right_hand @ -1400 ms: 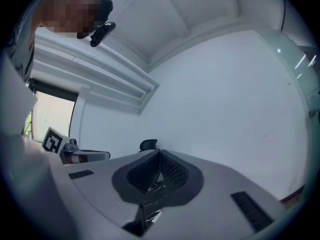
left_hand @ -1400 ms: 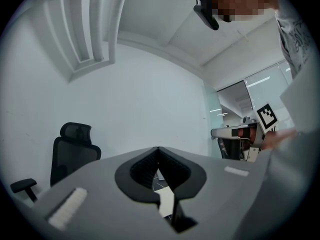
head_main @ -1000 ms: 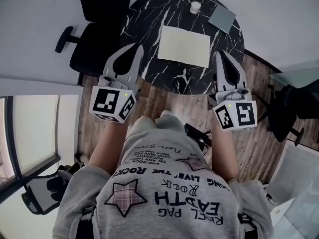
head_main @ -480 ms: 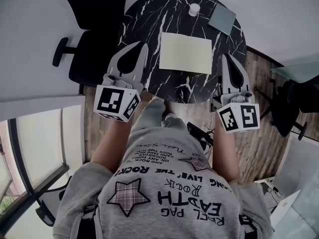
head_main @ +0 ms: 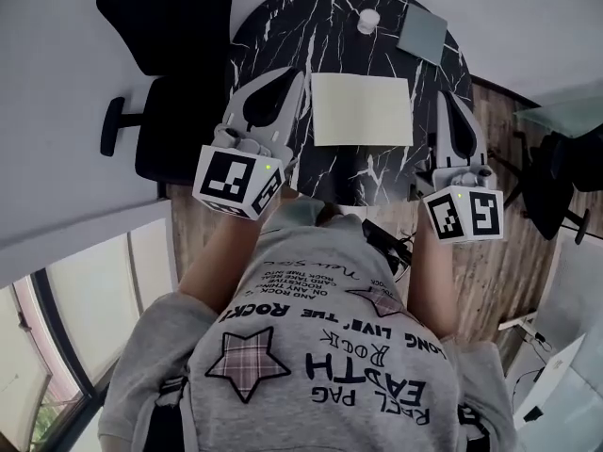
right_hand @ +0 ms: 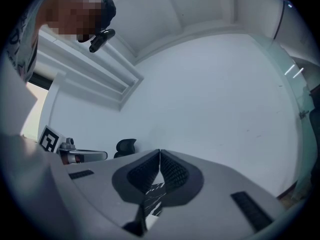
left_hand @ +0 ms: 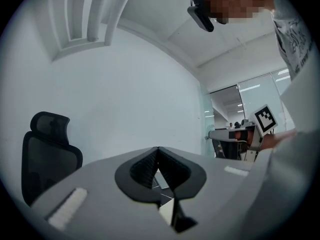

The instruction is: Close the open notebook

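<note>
The notebook (head_main: 361,109) is a pale yellow-green rectangle lying flat in the middle of the round black marble table (head_main: 273,36). My left gripper (head_main: 298,75) reaches over the table's left part, its tips just left of the notebook's upper left corner and apart from it. On the other side, my right gripper (head_main: 445,98) hovers just right of the notebook's right edge. Both are shut with nothing between the jaws; the tips meet in the left gripper view (left_hand: 158,148) and in the right gripper view (right_hand: 160,150).
A small white cap-like object (head_main: 367,19) and a grey-blue square pad (head_main: 421,34) lie at the table's far side. A black office chair (head_main: 165,111) stands left of the table, another dark chair (head_main: 565,177) to the right. The floor is wooden.
Both grippers have moved forward from the table's near edge to either side of the notebook. Their jaws stayed shut. The notebook has not moved.
</note>
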